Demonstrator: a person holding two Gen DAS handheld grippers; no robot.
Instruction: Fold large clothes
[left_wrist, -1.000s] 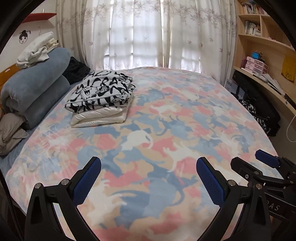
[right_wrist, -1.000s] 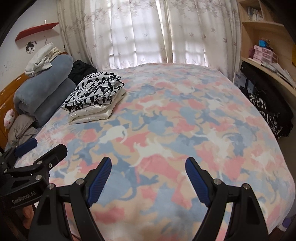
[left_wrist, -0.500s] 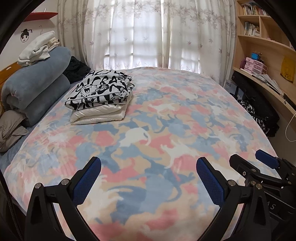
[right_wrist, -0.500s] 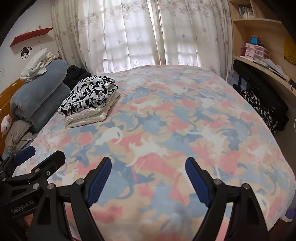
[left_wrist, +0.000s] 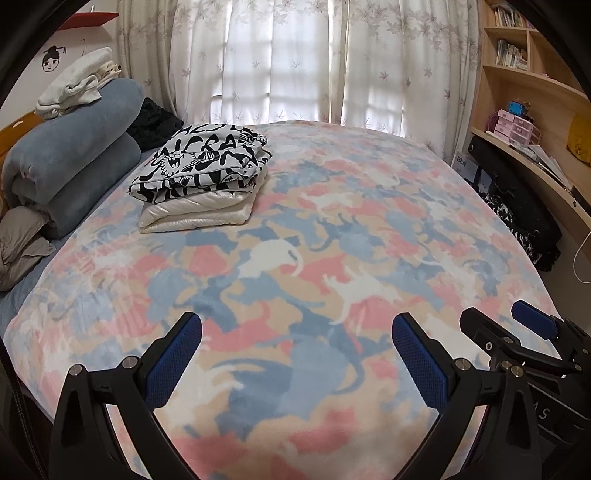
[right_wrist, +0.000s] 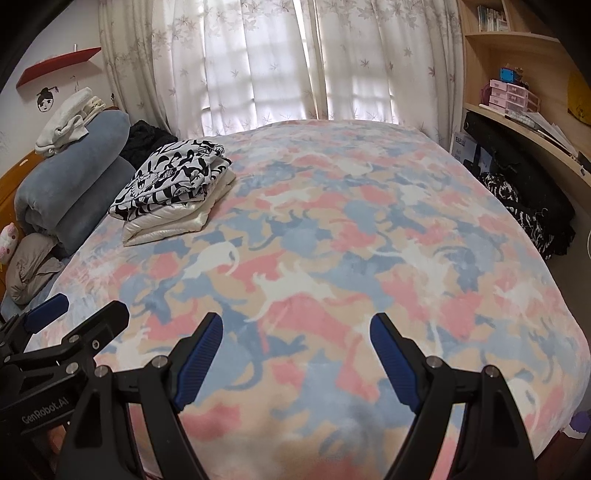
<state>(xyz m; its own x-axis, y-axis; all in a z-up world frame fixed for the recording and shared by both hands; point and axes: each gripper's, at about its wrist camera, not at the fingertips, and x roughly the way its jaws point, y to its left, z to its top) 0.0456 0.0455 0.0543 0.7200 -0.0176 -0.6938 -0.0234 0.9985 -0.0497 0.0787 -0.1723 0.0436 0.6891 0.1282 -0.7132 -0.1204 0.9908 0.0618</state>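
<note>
A folded black-and-white printed garment (left_wrist: 203, 162) lies on a folded white puffy garment (left_wrist: 195, 214), stacked at the bed's far left; the stack also shows in the right wrist view (right_wrist: 173, 184). My left gripper (left_wrist: 295, 354) is open and empty above the near edge of the bed. My right gripper (right_wrist: 295, 354) is open and empty beside it, to the right. Each gripper shows in the other's view: the right one (left_wrist: 517, 332) at the lower right, the left one (right_wrist: 70, 325) at the lower left.
The bed carries a pink, blue and cream cat-print blanket (left_wrist: 332, 258). A rolled blue duvet (left_wrist: 70, 166) with white clothes (left_wrist: 74, 85) on top lies at the head. Dark clothes (right_wrist: 524, 206) hang off the right side under a wooden shelf (left_wrist: 535, 162). Curtains (left_wrist: 295, 62) hang behind.
Both grippers have drawn back and risen slightly from the bed, so the view widens. Both stay open. The folded stack has not moved.
</note>
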